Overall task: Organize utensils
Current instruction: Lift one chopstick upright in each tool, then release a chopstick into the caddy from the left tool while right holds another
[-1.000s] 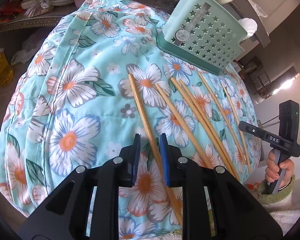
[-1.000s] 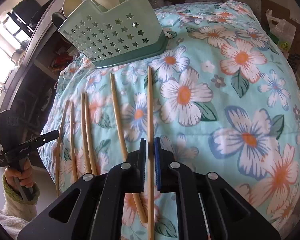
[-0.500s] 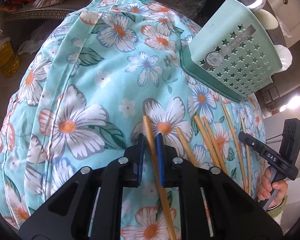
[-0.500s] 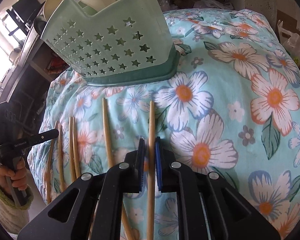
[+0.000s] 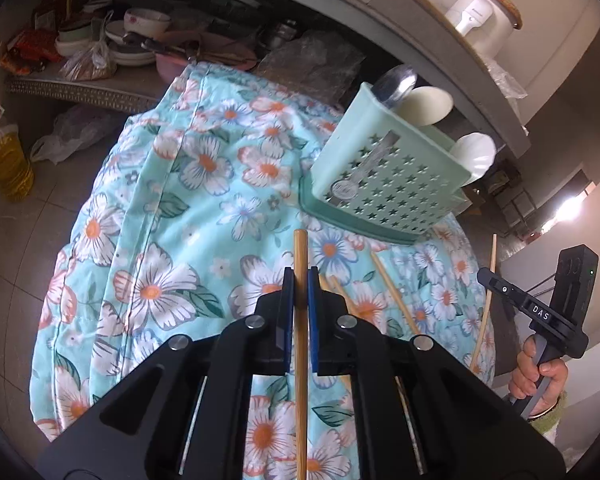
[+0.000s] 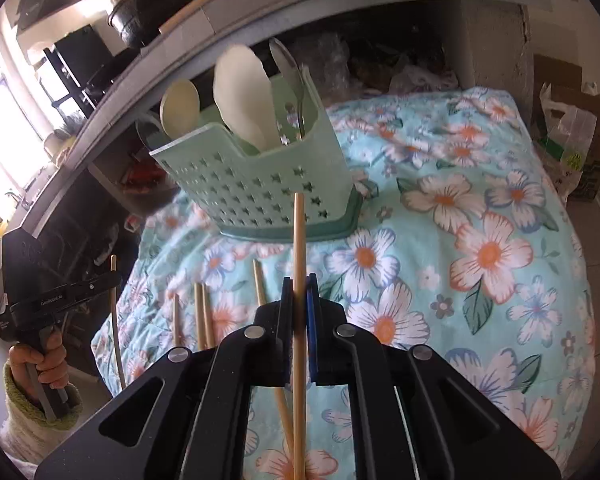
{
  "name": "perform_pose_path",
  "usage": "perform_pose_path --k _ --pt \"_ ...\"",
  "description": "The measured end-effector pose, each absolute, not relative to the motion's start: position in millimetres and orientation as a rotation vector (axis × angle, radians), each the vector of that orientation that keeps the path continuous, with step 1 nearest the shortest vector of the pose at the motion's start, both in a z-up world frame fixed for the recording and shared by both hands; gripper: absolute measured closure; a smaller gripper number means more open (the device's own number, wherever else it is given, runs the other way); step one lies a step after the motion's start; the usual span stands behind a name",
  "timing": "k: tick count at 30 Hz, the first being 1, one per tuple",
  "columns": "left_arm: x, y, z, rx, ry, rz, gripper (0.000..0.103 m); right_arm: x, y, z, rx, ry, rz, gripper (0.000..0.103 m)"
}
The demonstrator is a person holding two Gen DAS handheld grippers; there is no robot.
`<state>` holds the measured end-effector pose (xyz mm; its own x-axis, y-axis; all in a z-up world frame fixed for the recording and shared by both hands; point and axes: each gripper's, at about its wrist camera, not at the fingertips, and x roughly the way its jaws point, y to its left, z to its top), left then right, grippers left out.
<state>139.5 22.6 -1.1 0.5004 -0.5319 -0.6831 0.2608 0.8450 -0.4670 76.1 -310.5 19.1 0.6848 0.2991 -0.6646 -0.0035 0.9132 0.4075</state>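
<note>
floral cloth (image 5: pixel 148 216) spread wide. mint utensil caddy (image 5: pixel 384 184) at 1 o'clock of left gripper (image 5: pixel 300 280), spoons inside. loose chopsticks (image 6: pixel 202 312) on cloth at 9 o'clock of right gripper (image 6: pixel 300 284). both grippers clamped on one raised chopstick each (image 5: pixel 300 252) (image 6: pixel 299 232).

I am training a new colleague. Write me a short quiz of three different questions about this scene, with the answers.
1. True or false: each hand-held gripper holds one chopstick.
2. What stands in the green holder?
A. spoons
B. forks
C. knives
3. How many chopsticks lie on the cloth, counted in the right wrist view?

Key
1. True: left hand-held gripper holds a chopstick; right hand-held gripper holds another chopstick.
2. A
3. Four
</note>
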Motion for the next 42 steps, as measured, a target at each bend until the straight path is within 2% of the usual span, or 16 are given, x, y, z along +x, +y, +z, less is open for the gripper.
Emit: perform_pose_path --k 6,14,27,32,42 --pt "123 27 37 -0.309 0.85 -0.508 0.098 52 -319 57 0.397 0.683 0.191 0.097" --pt "108 28 94 -0.314 0.716 -0.553 0.098 37 -324 65 0.411 0.641 0.205 0.097" --pt "149 -37 203 -0.339 0.337 -0.617 0.098 31 -325 67 0.43 0.631 0.218 0.097" --pt "171 -64 215 -0.33 0.242 -0.583 0.098 29 -322 68 0.425 0.636 0.231 0.097" --pt "210 -100 200 -0.284 0.163 -0.493 0.098 30 -321 68 0.424 0.645 0.246 0.097"
